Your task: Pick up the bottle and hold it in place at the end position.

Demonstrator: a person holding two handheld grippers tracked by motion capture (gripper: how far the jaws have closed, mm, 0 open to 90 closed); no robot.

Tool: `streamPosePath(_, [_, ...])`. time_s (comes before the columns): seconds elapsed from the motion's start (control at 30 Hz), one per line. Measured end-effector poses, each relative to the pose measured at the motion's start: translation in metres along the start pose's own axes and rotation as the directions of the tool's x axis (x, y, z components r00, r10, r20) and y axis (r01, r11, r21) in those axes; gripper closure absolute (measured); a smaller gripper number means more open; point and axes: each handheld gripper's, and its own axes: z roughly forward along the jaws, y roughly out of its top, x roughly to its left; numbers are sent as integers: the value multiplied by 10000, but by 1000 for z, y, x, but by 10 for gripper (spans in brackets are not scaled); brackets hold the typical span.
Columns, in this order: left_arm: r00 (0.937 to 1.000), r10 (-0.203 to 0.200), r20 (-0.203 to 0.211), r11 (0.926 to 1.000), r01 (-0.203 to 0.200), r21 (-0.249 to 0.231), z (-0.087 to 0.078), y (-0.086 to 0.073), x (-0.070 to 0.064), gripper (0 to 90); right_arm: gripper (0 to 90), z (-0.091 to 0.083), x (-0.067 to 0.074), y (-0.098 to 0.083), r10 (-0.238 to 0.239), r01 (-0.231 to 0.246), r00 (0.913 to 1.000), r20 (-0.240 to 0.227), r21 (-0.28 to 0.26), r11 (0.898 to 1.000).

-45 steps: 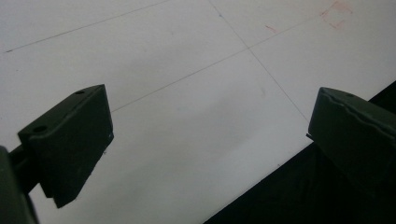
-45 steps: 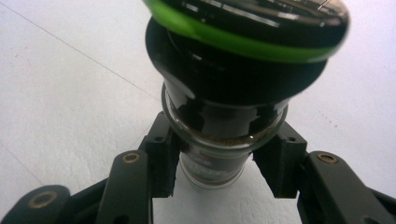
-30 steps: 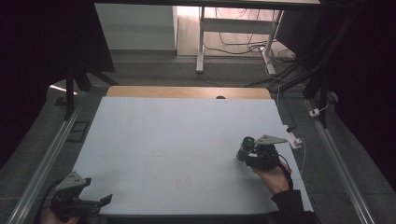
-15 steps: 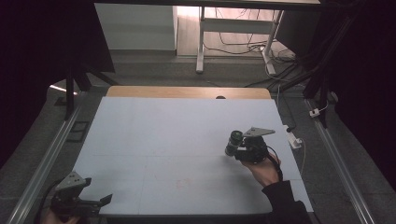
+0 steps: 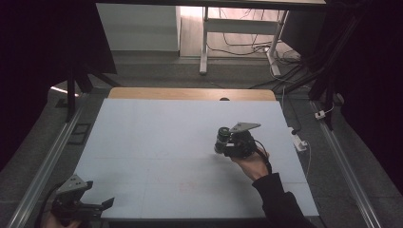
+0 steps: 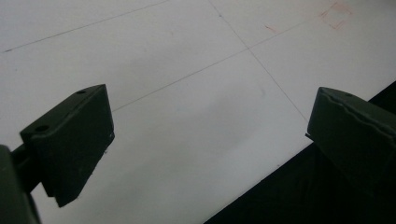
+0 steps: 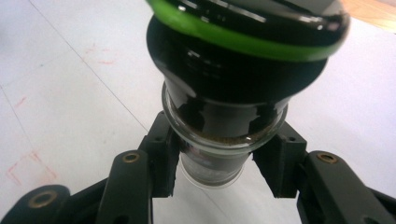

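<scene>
White table [image 5: 157,142], jaws clamping jar [image 7: 233,93]

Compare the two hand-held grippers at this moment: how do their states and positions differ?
The left hand-held gripper is open and holds nothing; the right hand-held gripper is shut on a glass jar with a black, green-ringed top. The left sits at the white table's near left corner; the right is over its right-centre. Both have black jaws.

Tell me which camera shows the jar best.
The right gripper view: the jar shows close up, glass body, black top, green ring, clamped in the tongs. In the high view it is a small dark shape.
</scene>
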Motion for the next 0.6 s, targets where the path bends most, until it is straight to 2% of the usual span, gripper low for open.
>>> streamPosePath(0.6, [10000, -9, 14, 10000, 9, -13, 0, 0, 0, 15, 524, 44, 15, 29, -563, 568, 9980, -290, 167, 9982])
